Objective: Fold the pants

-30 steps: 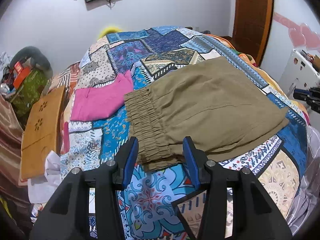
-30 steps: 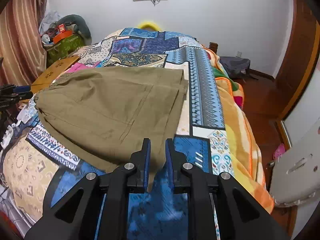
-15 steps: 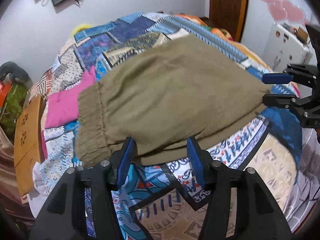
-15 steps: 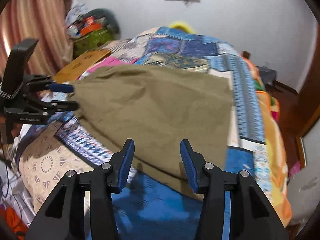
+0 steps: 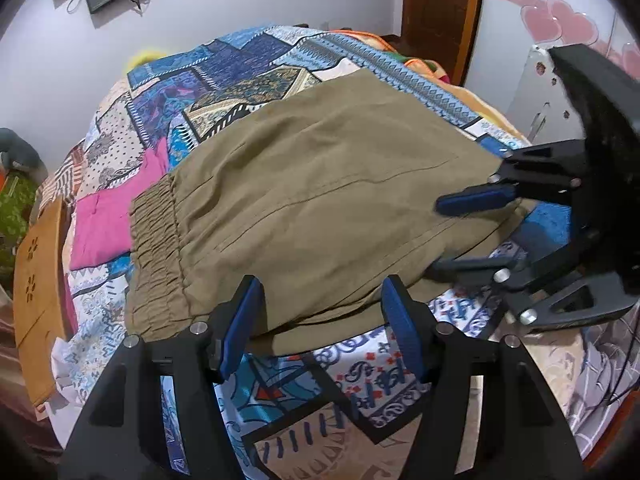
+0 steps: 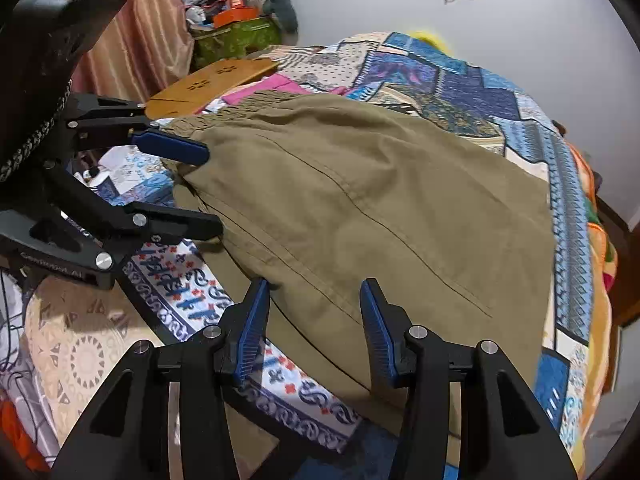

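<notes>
Pants — olive, folded flat on the patchwork bedspread, long axis running from gathered waistband at left toward the right gripper; it and the left gripper gape released, seemingly straddling cloth edges

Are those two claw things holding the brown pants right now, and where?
Nothing is held. The left gripper and right gripper are both open at the near edge of the olive pants.
</notes>
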Demonstrator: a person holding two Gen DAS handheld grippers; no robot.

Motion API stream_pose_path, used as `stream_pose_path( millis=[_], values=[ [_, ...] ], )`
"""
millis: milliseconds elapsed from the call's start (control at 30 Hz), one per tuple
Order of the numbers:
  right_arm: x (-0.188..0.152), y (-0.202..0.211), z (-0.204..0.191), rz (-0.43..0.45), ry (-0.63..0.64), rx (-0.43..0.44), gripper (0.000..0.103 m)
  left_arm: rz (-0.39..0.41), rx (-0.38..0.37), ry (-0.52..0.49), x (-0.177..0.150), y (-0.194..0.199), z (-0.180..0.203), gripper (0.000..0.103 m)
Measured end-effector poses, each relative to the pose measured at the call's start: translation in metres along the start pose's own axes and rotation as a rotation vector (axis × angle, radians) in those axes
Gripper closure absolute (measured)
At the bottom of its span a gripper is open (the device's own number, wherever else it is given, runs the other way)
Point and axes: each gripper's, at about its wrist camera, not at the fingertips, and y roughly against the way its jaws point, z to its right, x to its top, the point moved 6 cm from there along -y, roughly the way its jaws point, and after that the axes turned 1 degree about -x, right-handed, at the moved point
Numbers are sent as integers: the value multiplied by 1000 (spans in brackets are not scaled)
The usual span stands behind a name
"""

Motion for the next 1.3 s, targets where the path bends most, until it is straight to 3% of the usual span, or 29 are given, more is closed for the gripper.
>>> stream_pose_path(
  millis=[33, 133, 200, 267, 333, 400, 533, 633, 900, 1067, 1167, 1200, 1233, 1300],
  values=[
    [1, -1, -1, -1, 6, 6, 59, 2, -13, 1, 1, 1, 2, 40],
    [2, -1, -6, 10, 26, 19, 74, 16, -46, 3, 3, 5, 9, 40],
    [5, 2, -8, 28, 27, 22, 89, 29, -42, -18, 5, 6, 14, 40],
    [9, 7, -9, 50, 24, 26, 94, 35, -30, -40, 7, 5, 17, 40],
    [12, 10, -8, 67, 14, 33, 95, 38, 10, -74, 9, 0, 19, 45],
    [15, 12, -6, 80, -3, 39, 96, 33, 80, -110, 10, -6, 19, 60],
    [17, 16, -3, 94, -41, 59, 97, 53, 83, -130, 11, -1, 22, 78],
    [16, 21, -7, 99, -36, 61, 97, 63, 83, -131, 9, 5, 24, 80],
    [9, 22, -12, 85, -28, 70, 96, 14, 38, -85, -11, 2, 26, 80],
    [3, 24, -12, 50, -49, 57, 89, 19, 14, -44, -19, 20, 24, 78],
    [2, 38, -1, 68, -93, 46, 86, 50, 35, 17, -20, 37, 6, 68],
    [2, 43, 3, 75, -111, 42, 84, 58, 41, 35, -20, 41, 1, 59],
    [0, 50, 11, 88, -139, 33, 78, 73, 54, 66, -20, 46, -9, 52],
    [-2, 61, 23, 113, -182, 8, 70, 97, 80, 132, -19, 54, -31, 48]
  ],
)
